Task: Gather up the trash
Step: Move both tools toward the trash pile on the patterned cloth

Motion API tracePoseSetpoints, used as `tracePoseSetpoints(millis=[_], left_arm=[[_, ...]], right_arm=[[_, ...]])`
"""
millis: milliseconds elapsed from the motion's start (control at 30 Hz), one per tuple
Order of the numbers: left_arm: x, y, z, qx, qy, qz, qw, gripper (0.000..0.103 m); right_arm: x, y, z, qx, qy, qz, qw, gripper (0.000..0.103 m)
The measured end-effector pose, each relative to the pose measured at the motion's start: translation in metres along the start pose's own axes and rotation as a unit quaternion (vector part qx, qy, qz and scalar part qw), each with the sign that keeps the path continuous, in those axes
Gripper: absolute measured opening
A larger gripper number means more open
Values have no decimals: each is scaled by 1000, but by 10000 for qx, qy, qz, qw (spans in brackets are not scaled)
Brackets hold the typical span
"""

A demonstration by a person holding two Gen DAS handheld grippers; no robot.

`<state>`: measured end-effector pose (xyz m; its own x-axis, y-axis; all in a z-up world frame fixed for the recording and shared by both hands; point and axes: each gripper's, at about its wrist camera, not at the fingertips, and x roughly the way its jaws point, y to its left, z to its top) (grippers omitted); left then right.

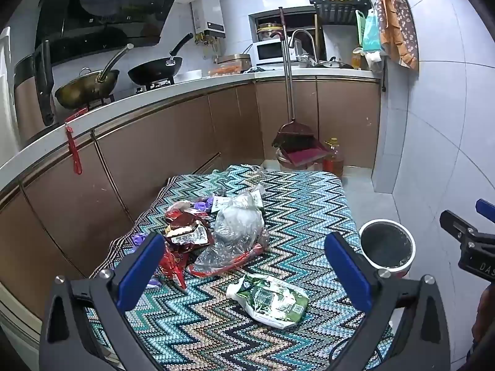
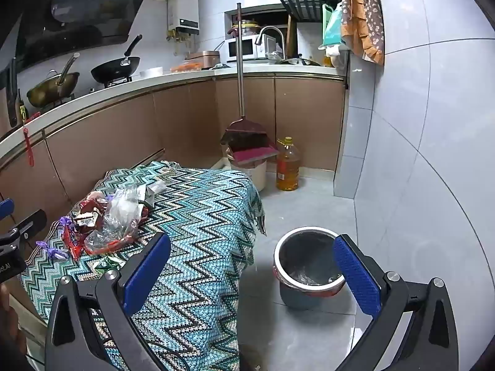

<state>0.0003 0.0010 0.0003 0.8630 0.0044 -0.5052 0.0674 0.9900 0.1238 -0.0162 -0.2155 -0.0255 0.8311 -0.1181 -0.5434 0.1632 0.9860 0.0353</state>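
A low table under a zigzag cloth point(image 1: 309, 204) carries trash. A green and white pouch point(image 1: 268, 298) lies nearest, between the fingers of my left gripper point(image 1: 244, 253) but below them; that gripper is open and holds nothing. Further back lie a crumpled clear plastic bag point(image 1: 238, 232) and red and brown snack wrappers point(image 1: 185, 235). A round bin point(image 2: 309, 266) with a dark liner stands on the floor right of the table. My right gripper point(image 2: 250, 256) is open and empty, hovering over the table's corner and the bin. The pile point(image 2: 114, 219) shows at left in the right wrist view.
Brown kitchen cabinets point(image 1: 173, 142) and a worktop with woks run along the left and back. A broom and dustpan point(image 2: 244, 142) lean at the far cabinets beside an oil bottle point(image 2: 287, 167). A tiled wall point(image 2: 417, 154) closes the right side. Small purple wrappers point(image 2: 52, 250) lie at the cloth's edge.
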Motion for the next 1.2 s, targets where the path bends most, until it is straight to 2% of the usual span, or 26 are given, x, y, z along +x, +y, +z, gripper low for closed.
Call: tracePoseSetpoints(millis=[333,567,933,1200], left_arm=[[-1,-2,2,90,-30,56,9999,103],[7,-3,-1,124,206,13,9997,103],[6,-3,-1,139,7,289,9995,103],[9,-1,-2,133,-81,352,9993,103]], right_arm=[[2,1,2,-25,-11,-1,10000,103],[3,3,1,-26,-18,2,10000,103],[5,6,-1,-36,-9,5,10000,103],[13,8,-2,-66,16,40,10000,103]])
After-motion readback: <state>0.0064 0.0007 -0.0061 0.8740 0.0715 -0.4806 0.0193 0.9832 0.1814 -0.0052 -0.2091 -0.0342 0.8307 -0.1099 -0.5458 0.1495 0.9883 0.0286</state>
